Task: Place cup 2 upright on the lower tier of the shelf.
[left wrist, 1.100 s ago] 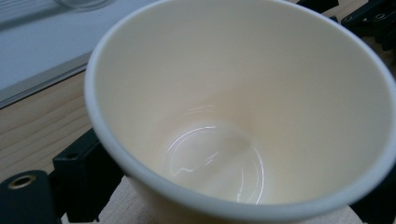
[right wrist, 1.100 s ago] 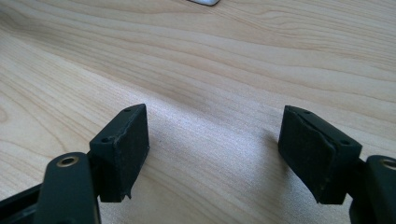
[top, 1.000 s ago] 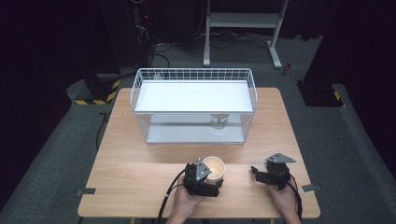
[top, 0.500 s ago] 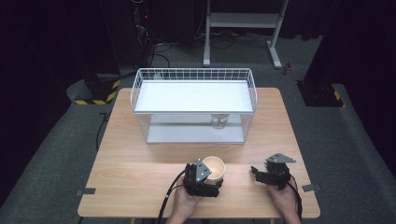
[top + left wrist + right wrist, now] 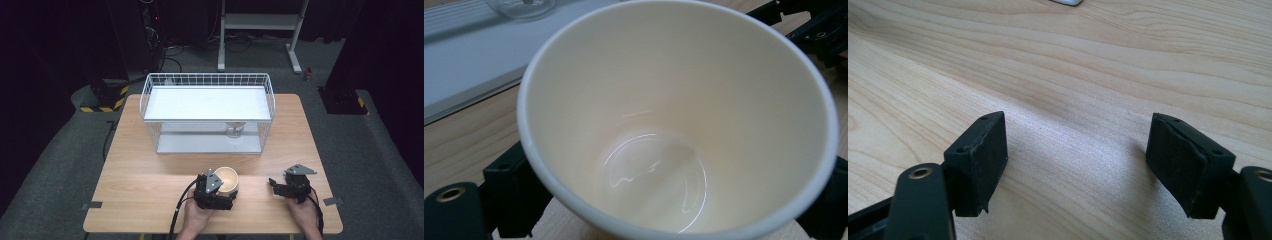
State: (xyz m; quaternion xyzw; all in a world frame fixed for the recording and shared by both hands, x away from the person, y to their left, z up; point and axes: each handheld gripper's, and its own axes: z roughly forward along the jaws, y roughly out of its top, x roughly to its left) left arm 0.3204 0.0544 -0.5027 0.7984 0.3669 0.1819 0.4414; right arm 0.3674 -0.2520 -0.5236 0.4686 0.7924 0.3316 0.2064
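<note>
Left gripper (image 5: pixel 220 192), low in the middle of the high view, has its jaws closed around a cream paper cup (image 5: pixel 226 180); in the left gripper view the cup (image 5: pixel 679 120) stands upright between the black jaws with its mouth open to the camera and nothing inside it, so the pick-up looks done, though I cannot tell whether the cup's base is touching the wooden table (image 5: pixel 150 180) or just off it; right gripper (image 5: pixel 284 186), lower right of the high view and well apart from the cup, holds nothing; in the right gripper view its jaws stand apart, moderately wide, over bare wood, with only the table (image 5: pixel 1058 65) between the pads (image 5: pixel 979 157); farther up, in the middle of the high view, a white wire rack (image 5: pixel 207 112) sits on the table with a flat upper shelf and an open lower level; a clear glass (image 5: pixel 234 131) stands on that lower level, right of centre; my judgement is that the cup is gripped but not yet carried anywhere; if the rack is its goal, the whole transfer and the release are left to do.
</note>
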